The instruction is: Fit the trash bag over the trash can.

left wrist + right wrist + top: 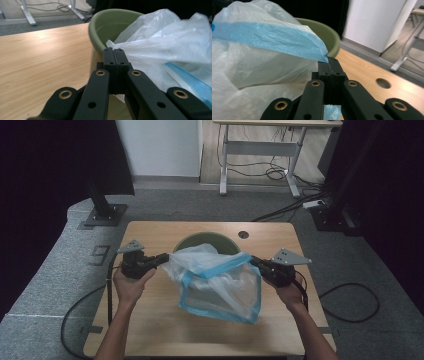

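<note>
Two bare forearms entering over the near edge of the wooden desk (150, 335), each hand wrapped around a black two-jaw gripper. Left gripper (165, 257) near the desk's left edge, jaws pressed flat together and pinching the white edge of a translucent plastic bag (220, 282) with a blue border. Right gripper (253, 261) toward the right edge, jaws likewise clamped, nipping the bag at the tip of its blue band. Bag stretched between the two, held up off the desk around its middle, its lower blue-edged corner sagging toward the near right. Just behind it, an olive-green round basin (200, 240) standing toward the far edge, the bag's upper folds overlapping its near rim. In the left gripper view, closed jaw tips of the left gripper (115, 51) biting crinkled white film of the bag (165, 42) right against the basin (105, 27). In the right gripper view, the right gripper (329, 61) gripping the pointed end of the bag (262, 65), with the basin (329, 35) behind it. Round cable hole (243, 234) by the far right corner of the desk.
</note>
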### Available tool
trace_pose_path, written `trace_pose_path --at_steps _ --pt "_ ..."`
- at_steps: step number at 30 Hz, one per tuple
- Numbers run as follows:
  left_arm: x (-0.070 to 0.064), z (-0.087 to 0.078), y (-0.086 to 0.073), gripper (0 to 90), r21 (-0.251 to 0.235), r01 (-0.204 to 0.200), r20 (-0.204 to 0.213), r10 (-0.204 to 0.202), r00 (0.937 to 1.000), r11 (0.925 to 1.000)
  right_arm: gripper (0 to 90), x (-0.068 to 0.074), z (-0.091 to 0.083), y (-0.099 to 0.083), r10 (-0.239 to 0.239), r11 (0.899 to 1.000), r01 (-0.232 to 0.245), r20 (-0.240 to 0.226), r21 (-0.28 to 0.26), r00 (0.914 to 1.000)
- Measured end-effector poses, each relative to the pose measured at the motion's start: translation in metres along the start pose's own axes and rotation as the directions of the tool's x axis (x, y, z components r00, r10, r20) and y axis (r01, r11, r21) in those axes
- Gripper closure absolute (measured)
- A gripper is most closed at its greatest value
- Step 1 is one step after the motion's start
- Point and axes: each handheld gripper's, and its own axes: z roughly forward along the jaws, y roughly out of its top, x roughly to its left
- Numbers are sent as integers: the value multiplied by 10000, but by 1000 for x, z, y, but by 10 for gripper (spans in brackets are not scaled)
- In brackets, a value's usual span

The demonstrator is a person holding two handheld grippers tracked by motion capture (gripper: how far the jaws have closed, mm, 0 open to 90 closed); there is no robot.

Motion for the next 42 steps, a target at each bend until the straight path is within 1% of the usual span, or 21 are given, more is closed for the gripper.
trace_pose_path --at_steps 2,7,9,14,15,17,21,26,31,32,33,34,36,38,40,42 --pt "3 0 3 900 29 2 -120 -1 9999 10000 885 -5 2 5 46 10000 -45 104 -74 9999" --pt "10 3 12 900 80 73 -362 -70 9993 9999 885 -12 10 14 61 10000 -58 363 -68 9993" --pt "13 5 14 900 124 116 -463 -110 9989 9999 885 -15 17 16 100 9999 -103 637 45 9979" --pt "23 13 21 900 196 211 -725 -196 9972 9996 885 -25 32 18 495 9985 -519 1093 195 9928" --pt "24 14 22 900 216 199 -776 -182 9968 9996 885 -27 37 19 466 9983 -505 1228 287 9913" --pt "27 16 25 900 193 204 -855 -187 9962 9996 885 -30 42 19 495 9979 -545 1334 340 9898" --pt "30 18 28 900 82 237 -877 -229 9959 9997 886 -36 53 20 560 9976 -616 1526 324 9867" --pt "37 24 27 900 168 368 -853 -353 9957 9992 885 -41 61 17 861 9958 -897 1490 176 9851" --pt "45 34 25 900 196 656 -777 -639 9949 9977 885 -46 70 13 1076 9939 -1099 1426 81 9839" --pt "47 36 24 900 186 754 -688 -740 9949 9970 885 -48 72 11 1202 9925 -1223 1399 63 9828" --pt "50 41 21 900 240 963 -563 -948 9939 9951 885 -49 75 9 1311 9911 -1330 1374 44 9818" --pt "51 43 20 900 292 1012 -572 -994 9934 9944 886 -52 79 4 1596 9868 -1618 1315 63 9784" --pt "55 49 16 900 436 1184 -562 -1159 9917 9920 886 -54 84 -1 1824 9828 -1846 1243 61 9753" --pt "60 56 10 900 631 1346 -586 -1309 9897 9889 886 -54 90 -10 1911 9803 -1957 1202 272 9742" --pt "63 60 6 900 623 1543 -438 -1517 9875 9861 886 -54 95 -16 1953 9783 -2017 1157 465 9739" --pt "65 64 3 900 668 1608 -375 -1585 9866 9847 886 -55 99 -23 2127 9741 -2193 1058 551 9714"
